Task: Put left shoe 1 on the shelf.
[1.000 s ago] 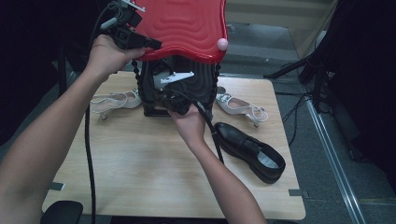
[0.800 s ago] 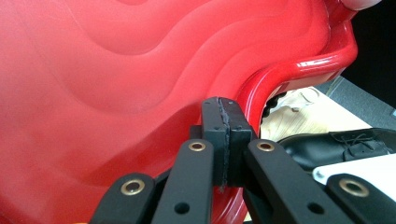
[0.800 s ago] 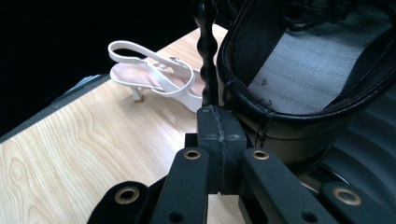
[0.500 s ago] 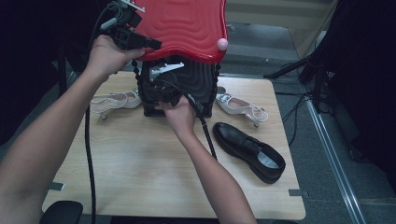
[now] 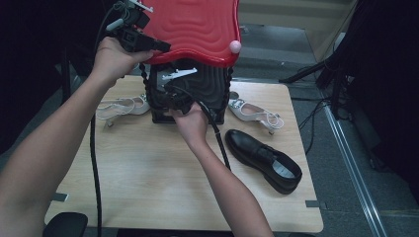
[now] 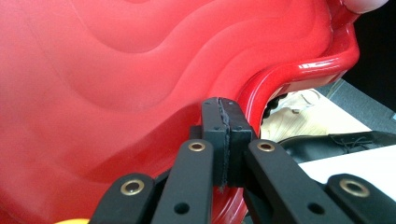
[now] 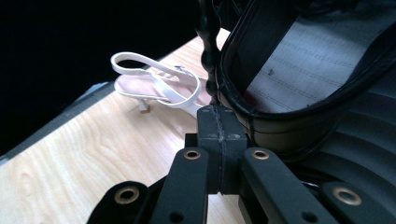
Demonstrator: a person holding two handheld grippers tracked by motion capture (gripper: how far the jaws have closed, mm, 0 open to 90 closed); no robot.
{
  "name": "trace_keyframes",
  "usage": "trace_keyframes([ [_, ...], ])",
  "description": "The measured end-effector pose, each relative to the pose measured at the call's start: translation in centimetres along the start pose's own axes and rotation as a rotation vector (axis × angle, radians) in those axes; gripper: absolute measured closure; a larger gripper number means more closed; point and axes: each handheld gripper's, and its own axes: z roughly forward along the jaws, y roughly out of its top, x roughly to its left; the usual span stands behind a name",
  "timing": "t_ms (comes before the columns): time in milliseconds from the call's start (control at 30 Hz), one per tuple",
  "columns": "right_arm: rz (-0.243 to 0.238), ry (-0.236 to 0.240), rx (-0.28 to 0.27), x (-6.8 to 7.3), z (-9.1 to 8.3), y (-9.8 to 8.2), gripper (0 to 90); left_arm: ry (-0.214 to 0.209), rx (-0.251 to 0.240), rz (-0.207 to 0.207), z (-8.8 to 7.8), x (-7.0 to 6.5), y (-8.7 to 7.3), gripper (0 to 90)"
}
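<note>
Standing at the back of the table, a black case has its red lid raised. The left hand-held gripper, jaws pressed together, pinches the lid's rim. The right hand-held gripper, jaws also closed, rests against the black shoe inside the case. White sandals flank it; another black shoe lies nearby.

The red lid with wavy ridges is raised and tilted above the black case, which stands at the far middle of the surface. 1 black shoe sits inside the case.
</note>
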Motion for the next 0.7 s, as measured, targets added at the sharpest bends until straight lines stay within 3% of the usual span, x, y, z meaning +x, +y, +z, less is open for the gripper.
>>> trace_keyframes([
  [100,0.011,0.034,-0.009,-0.1,-1.0,-0.2,90.0,-0.012,0.005,-0.006,-0.3,0.1,0.2,90.0],
  [167,0.018,0.066,-0.004,-0.1,-1.5,-0.6,80.6,-0.037,-0.016,-0.017,-0.9,-0.1,0.3,89.5],
  [233,0.023,0.095,0.008,-0.3,-1.9,-1.1,78.9,-0.039,-0.013,-0.007,-1.2,-0.2,0.3,85.5],
  [500,-0.042,0.133,0.002,-0.4,-3.9,-3.0,61.5,-0.074,0.014,0.029,-2.4,-1.8,-0.7,66.3],
  [700,-0.04,0.149,0.001,-0.7,-5.2,-4.7,57.8,-0.101,0.025,0.025,-2.4,-2.1,-2.3,58.3],
])
